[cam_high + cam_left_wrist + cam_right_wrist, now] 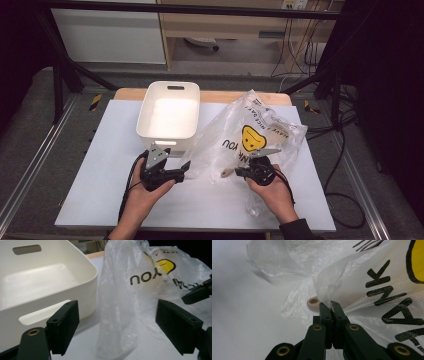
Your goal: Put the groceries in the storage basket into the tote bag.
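A clear plastic bag (250, 132) printed with a yellow bear and black "THANK YOU" lettering stands crumpled on the white table (100, 175). My right gripper (240, 172) is at the bag's near edge, its jaws shut on a fold of the film (331, 307). A beige ring-ended handle (313, 302) lies inside the bag just beside the fingertips, and it is small in the high view (227, 173). My left gripper (184, 170) points at the bag's left side with its jaws wide open (120, 327). The bag's fold (117, 315) rises between and beyond them, untouched.
A white plastic bin (169, 117) with handle cut-outs stands just left of the bag, and its near wall (50, 302) is close to my left jaw. The table's front edge lies below both hands. Black frame bars and cables surround the table.
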Demonstrator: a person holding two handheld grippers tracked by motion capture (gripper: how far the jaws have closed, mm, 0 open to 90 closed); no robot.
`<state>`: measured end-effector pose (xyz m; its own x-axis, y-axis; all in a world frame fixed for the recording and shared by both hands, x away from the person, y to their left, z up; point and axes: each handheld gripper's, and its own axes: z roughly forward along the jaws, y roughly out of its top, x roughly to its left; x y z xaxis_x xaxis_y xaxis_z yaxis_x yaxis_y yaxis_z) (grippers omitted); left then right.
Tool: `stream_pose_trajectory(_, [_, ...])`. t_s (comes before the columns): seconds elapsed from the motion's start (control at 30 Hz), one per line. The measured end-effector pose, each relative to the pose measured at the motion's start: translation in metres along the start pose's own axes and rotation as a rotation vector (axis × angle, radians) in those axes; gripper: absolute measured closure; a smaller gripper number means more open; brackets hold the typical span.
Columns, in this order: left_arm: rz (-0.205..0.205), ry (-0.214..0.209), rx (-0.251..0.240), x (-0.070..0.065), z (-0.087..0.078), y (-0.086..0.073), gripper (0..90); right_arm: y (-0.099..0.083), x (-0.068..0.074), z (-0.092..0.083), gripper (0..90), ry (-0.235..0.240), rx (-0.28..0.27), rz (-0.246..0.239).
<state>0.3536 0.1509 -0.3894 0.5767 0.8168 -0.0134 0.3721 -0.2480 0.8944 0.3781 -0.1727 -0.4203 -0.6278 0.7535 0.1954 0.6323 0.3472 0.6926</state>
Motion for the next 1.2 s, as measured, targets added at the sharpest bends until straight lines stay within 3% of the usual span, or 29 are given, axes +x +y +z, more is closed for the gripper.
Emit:
stream_pose_trajectory(0.4, [0.007,-0.009,0.063,-0.002,0.017,-0.016,18.7,-0.009,0.005,0.01,88.9,0.014,0.06,-0.016])
stream_pose_trajectory(0.73, [0.019,-0.014,0.099,-0.004,0.033,-0.019,18.2,-0.009,0.007,0.012,77.4,0.006,0.051,-0.041])
stream_pose_trajectory(1.0, [0.002,0.014,0.095,0.0,0.036,-0.02,18.6,-0.009,0.005,0.009,59.1,-0.007,0.029,-0.042])
stream_pose_trajectory(1.2, [-0.002,0.023,0.087,0.003,0.038,-0.018,19.2,-0.01,0.012,0.003,37.3,-0.023,-0.001,-0.067])
